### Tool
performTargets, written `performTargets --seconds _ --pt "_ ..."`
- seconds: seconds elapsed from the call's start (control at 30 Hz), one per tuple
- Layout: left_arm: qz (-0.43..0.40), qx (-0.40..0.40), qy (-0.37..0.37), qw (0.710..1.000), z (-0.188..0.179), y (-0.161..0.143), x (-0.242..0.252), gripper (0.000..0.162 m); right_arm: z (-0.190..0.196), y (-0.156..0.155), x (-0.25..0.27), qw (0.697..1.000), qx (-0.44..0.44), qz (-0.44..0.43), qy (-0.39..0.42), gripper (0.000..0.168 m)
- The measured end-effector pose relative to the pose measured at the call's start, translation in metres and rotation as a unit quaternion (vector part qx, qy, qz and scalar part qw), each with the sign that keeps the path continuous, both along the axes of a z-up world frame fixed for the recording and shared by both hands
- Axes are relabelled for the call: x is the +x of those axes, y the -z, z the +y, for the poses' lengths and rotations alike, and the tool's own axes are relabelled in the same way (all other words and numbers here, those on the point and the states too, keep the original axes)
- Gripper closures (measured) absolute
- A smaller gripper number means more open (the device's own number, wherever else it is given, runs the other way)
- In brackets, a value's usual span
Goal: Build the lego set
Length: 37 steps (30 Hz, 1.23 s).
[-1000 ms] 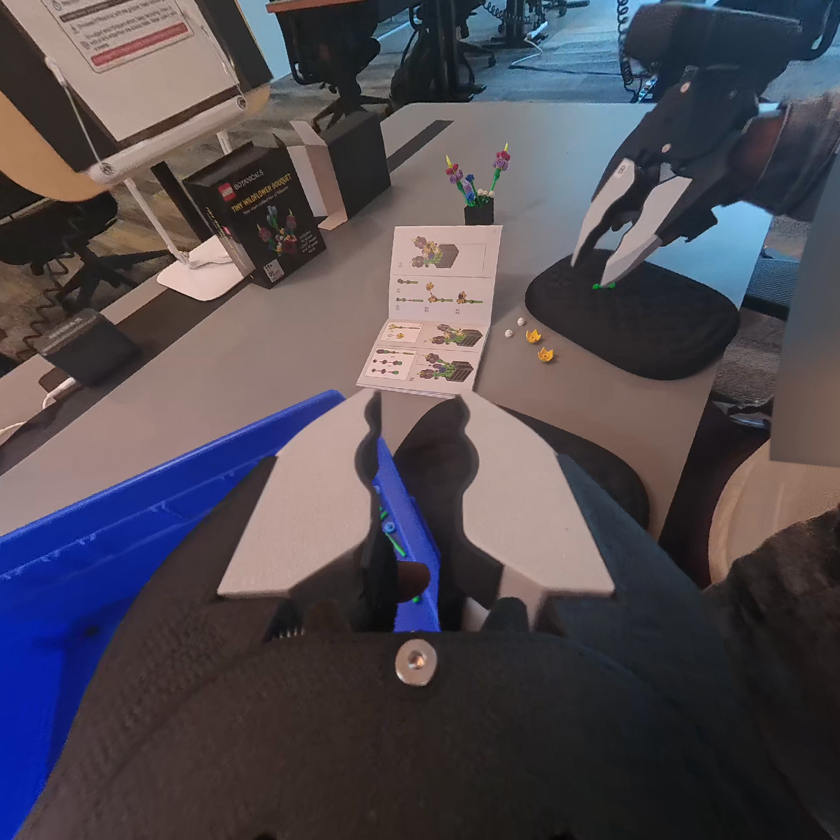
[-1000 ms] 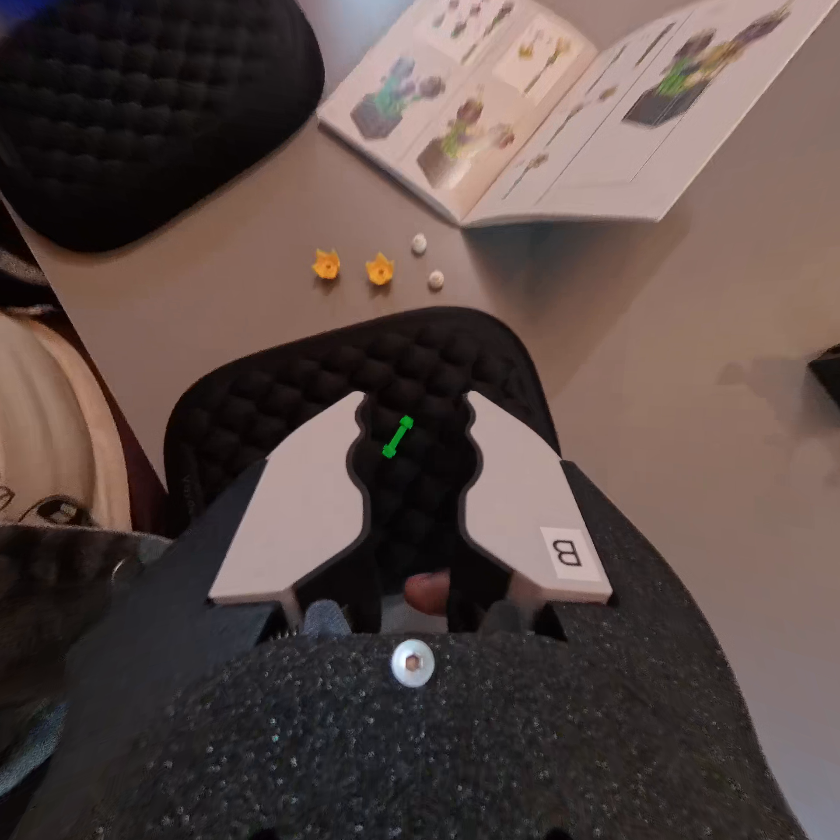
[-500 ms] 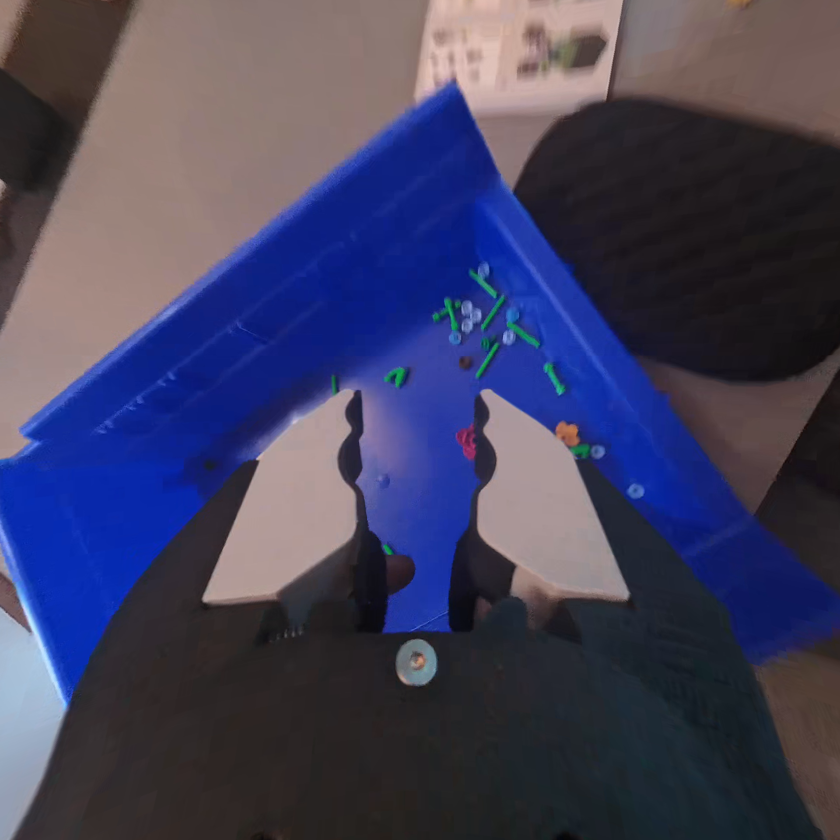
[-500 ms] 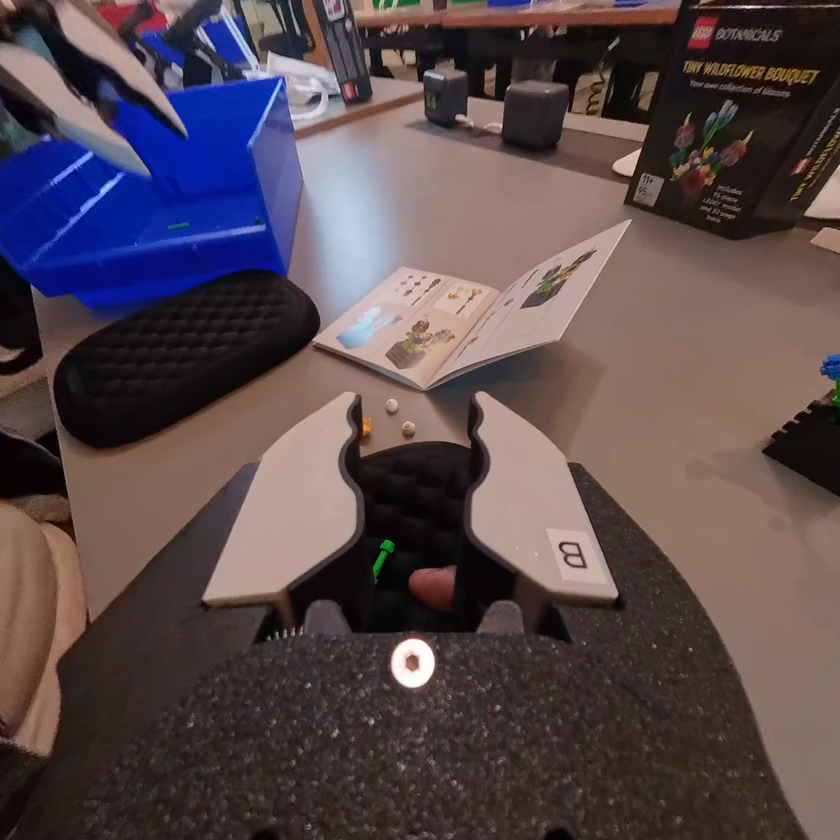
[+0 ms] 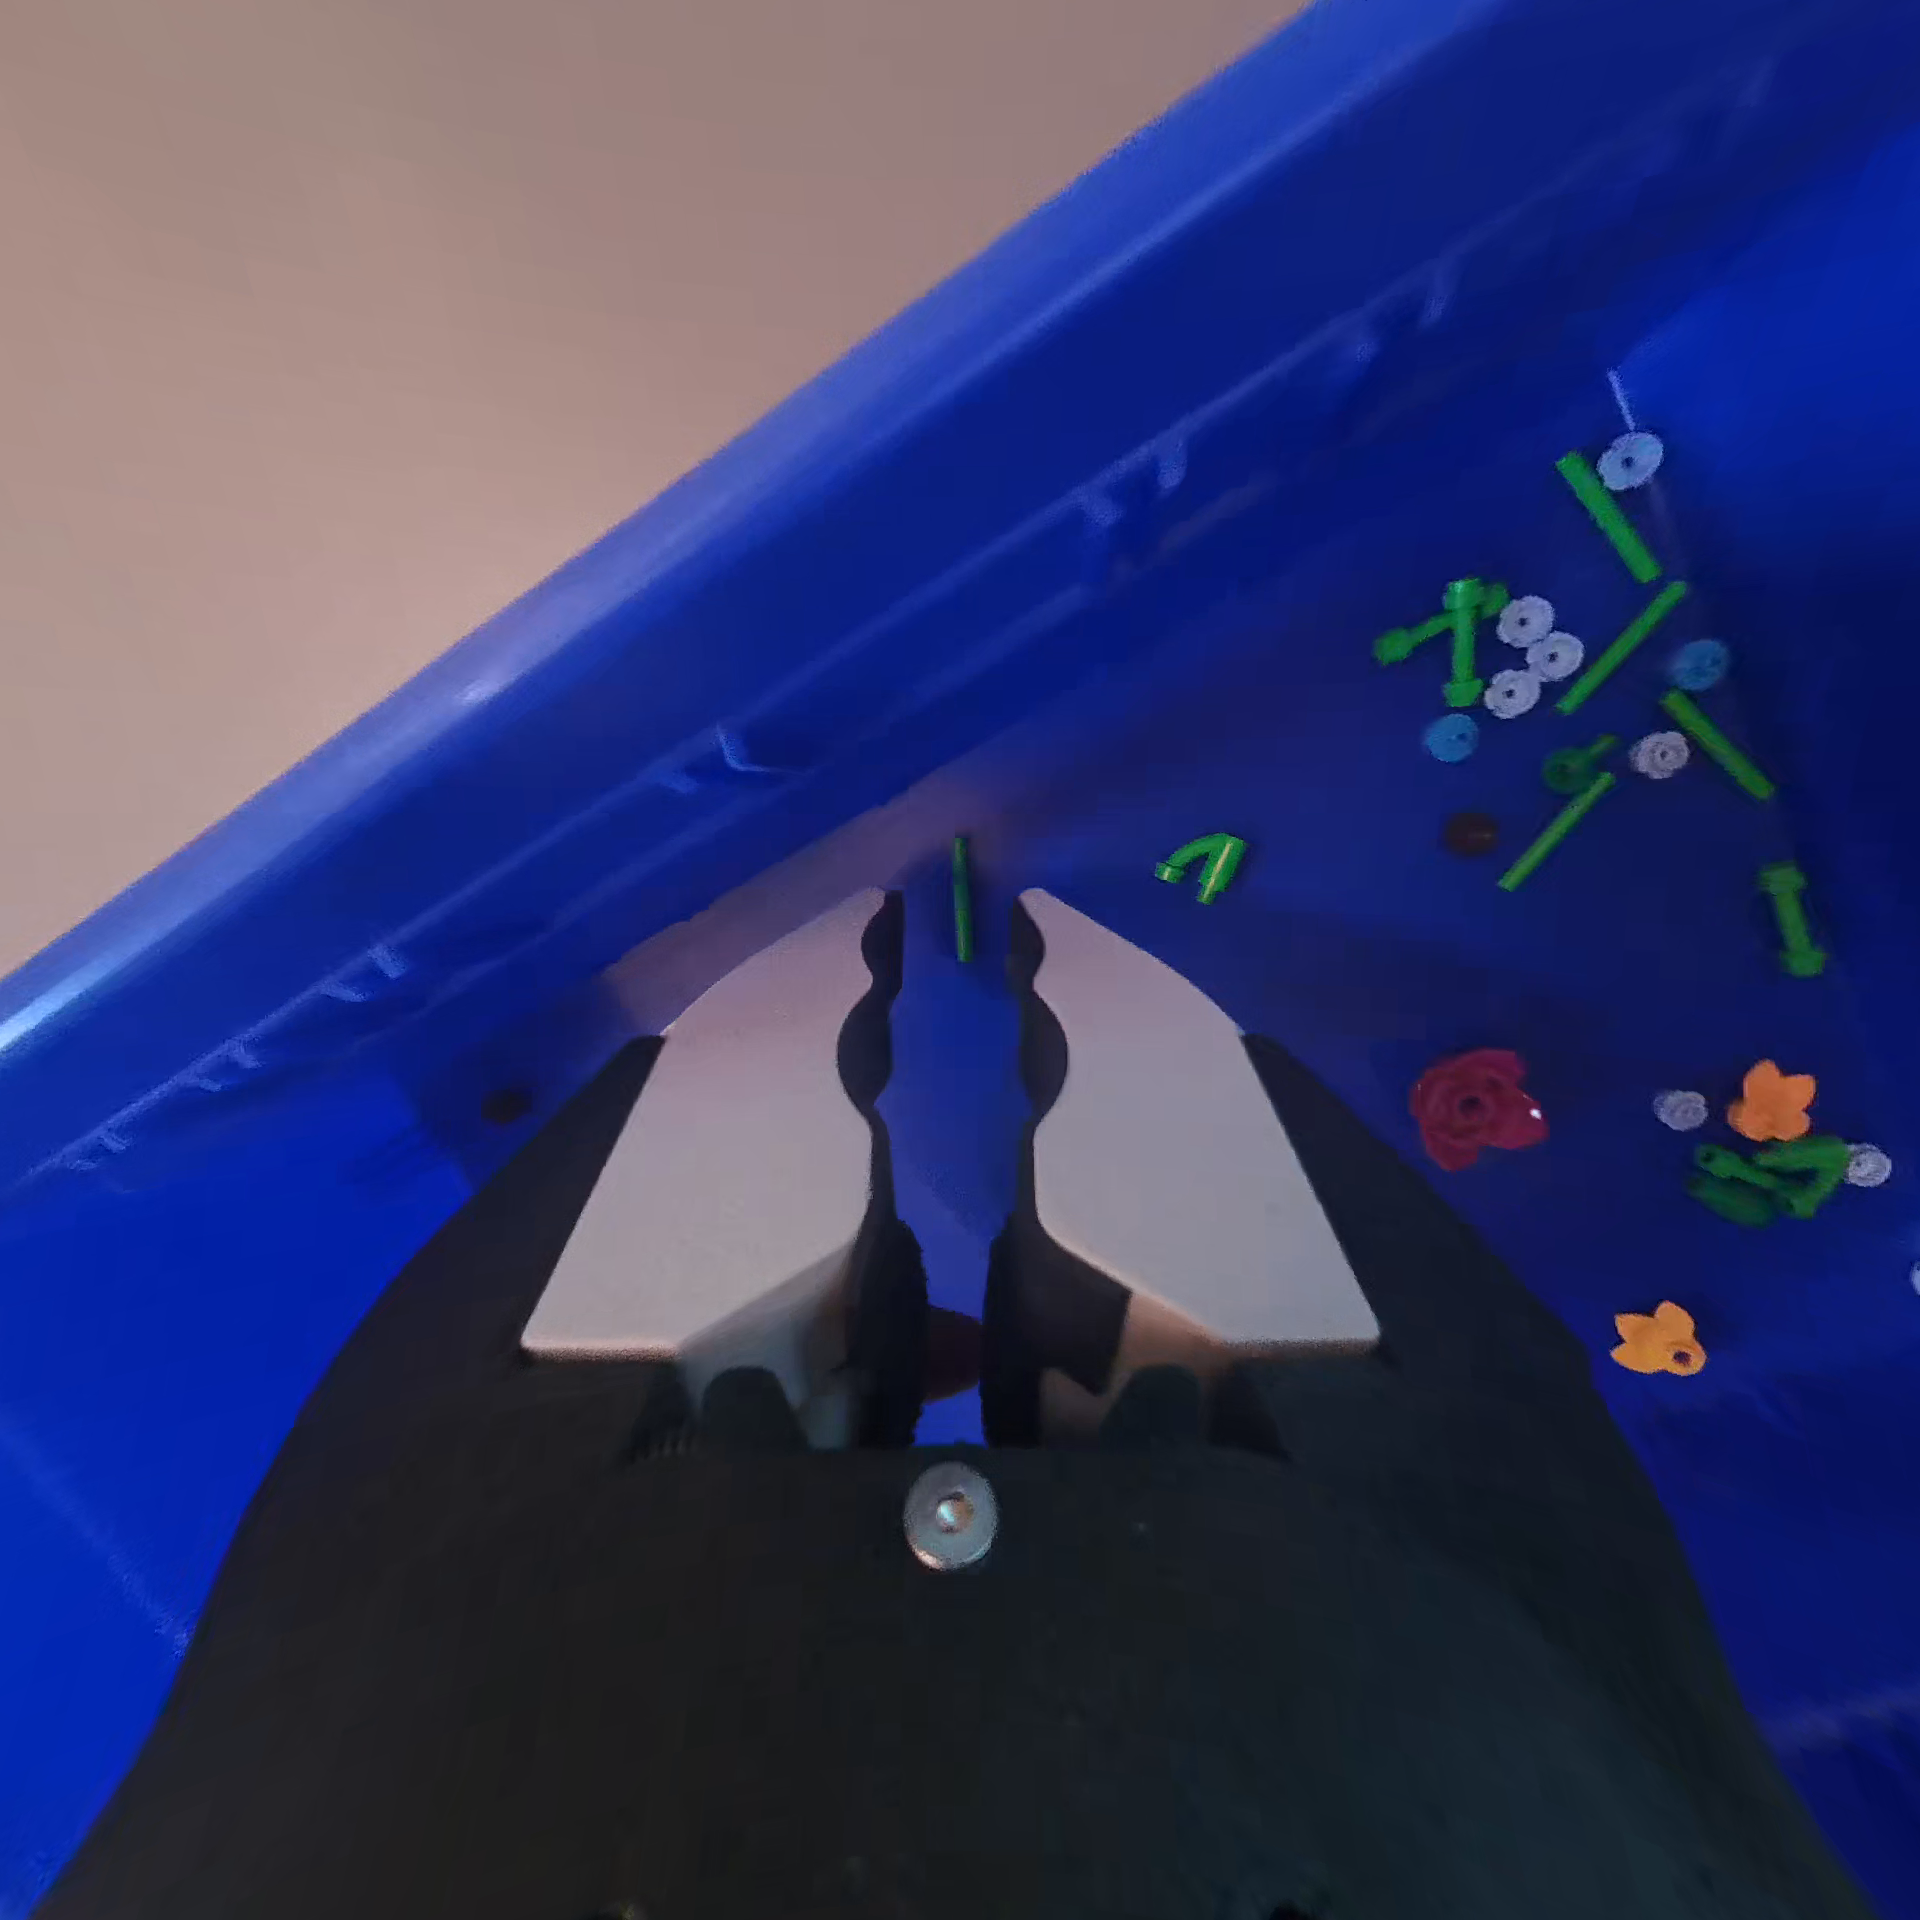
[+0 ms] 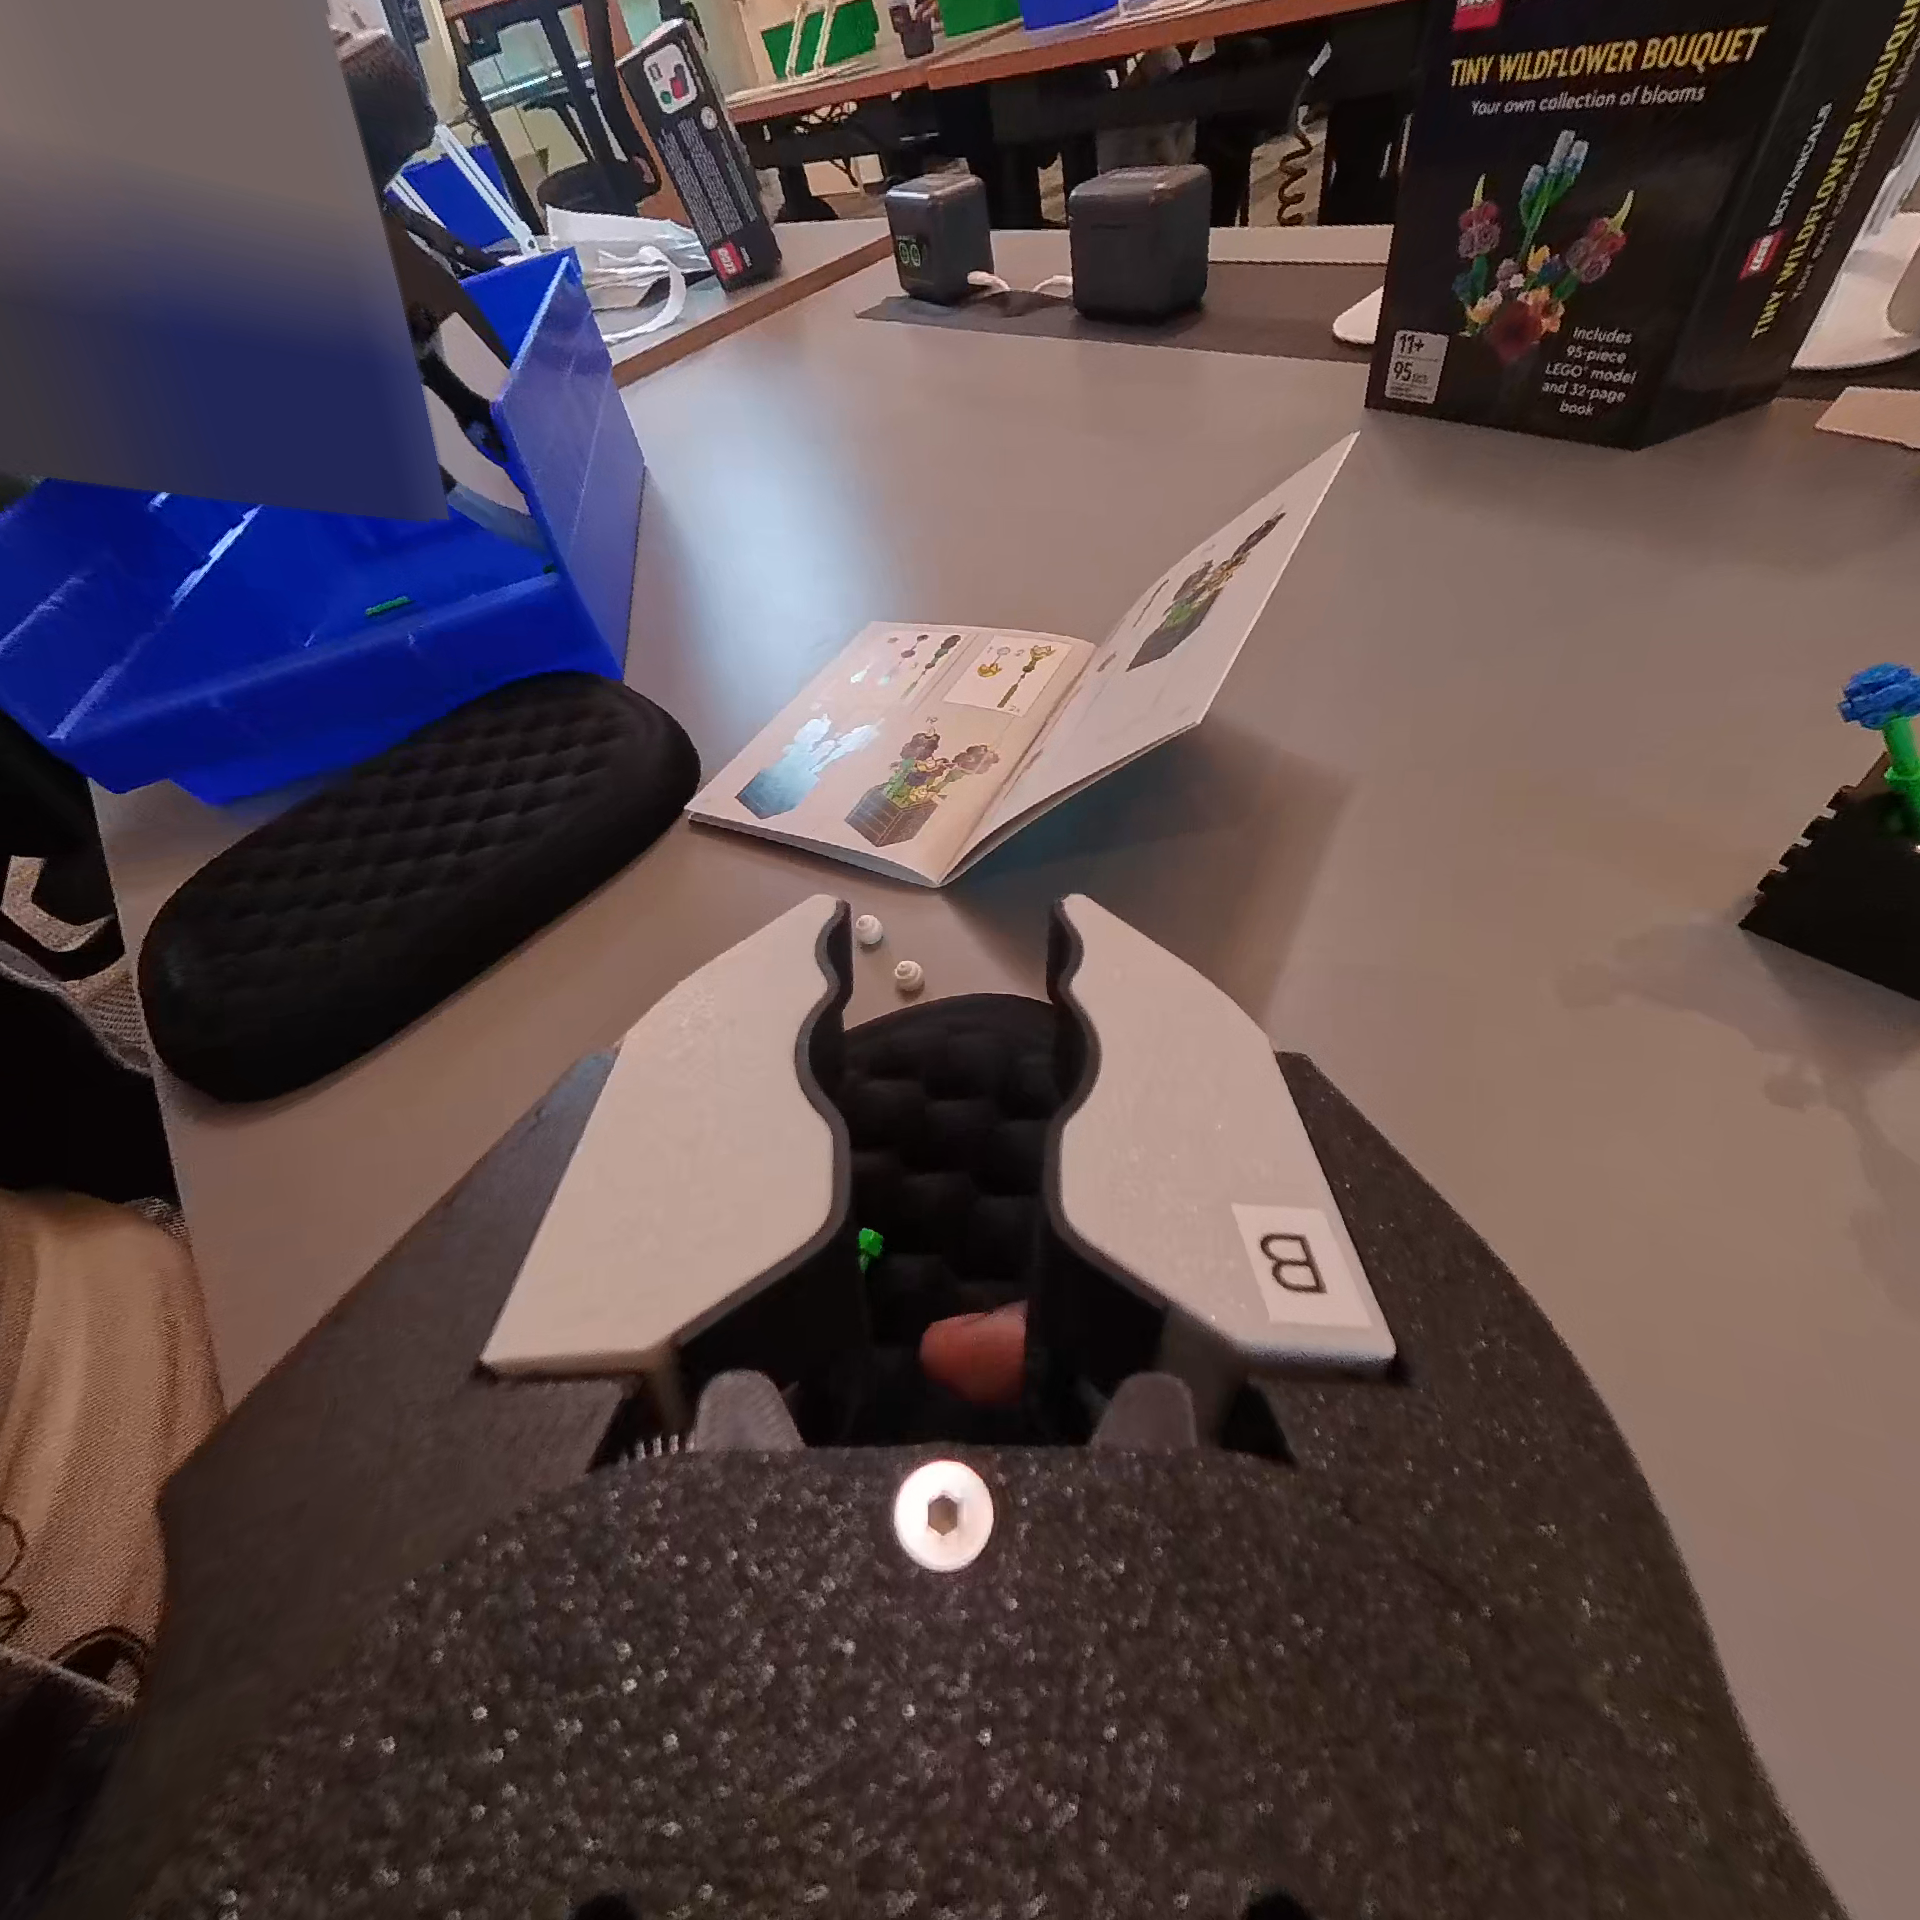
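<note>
Left wrist view shows the left gripper (image 5: 961, 920) spread inside the blue bin (image 5: 727, 665), a thin green stem (image 5: 962, 900) between its tips beside the wall; closing off-centre could flick it away.

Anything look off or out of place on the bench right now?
Mostly tidy. One oddity: the blue bin sits tilted, one edge propped on the black pad rather than flat on the table. Its loose pieces have gathered toward one side. No spills or damage visible.
</note>
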State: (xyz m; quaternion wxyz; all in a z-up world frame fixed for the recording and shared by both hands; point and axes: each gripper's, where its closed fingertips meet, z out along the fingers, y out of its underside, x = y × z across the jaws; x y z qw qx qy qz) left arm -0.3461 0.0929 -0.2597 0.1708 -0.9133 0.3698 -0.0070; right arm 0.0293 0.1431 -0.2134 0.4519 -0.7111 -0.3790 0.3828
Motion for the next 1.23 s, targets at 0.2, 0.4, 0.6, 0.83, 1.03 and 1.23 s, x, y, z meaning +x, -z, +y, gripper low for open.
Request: performTargets --seconds 0.2,0.4,0.6,0.83,1.03,1.23 --pt "-0.018 0.001 -0.013 1.0 0.004 0.006 0.001 0.145 0.0 0.002 -0.001 1.0 -0.013 -0.003 -0.006 0.133" --pt "-0.051 -0.021 -0.025 0.998 -0.001 0.009 0.007 0.159 0.0 0.002 -0.001 0.999 -0.035 0.009 -0.007 0.133" --pt "-0.063 -0.024 -0.03 0.997 -0.001 0.009 0.007 0.159 0.004 0.005 0.001 0.998 -0.053 0.012 -0.008 0.133" --pt "-0.049 -0.018 -0.035 0.998 -0.004 0.004 0.004 0.16 0.003 0.007 0.0 0.999 -0.048 0.004 -0.008 0.133" --pt "-0.159 0.083 -0.079 0.981 -0.002 -0.051 0.028 0.16 0.003 0.006 -0.001 0.999 -0.042 -0.001 -0.012 0.132" --pt "-0.467 0.232 -0.083 0.849 -0.02 -0.157 0.106 0.16 -0.005 -0.04 -0.023 0.997 -0.026 0.067 -0.034 0.136"
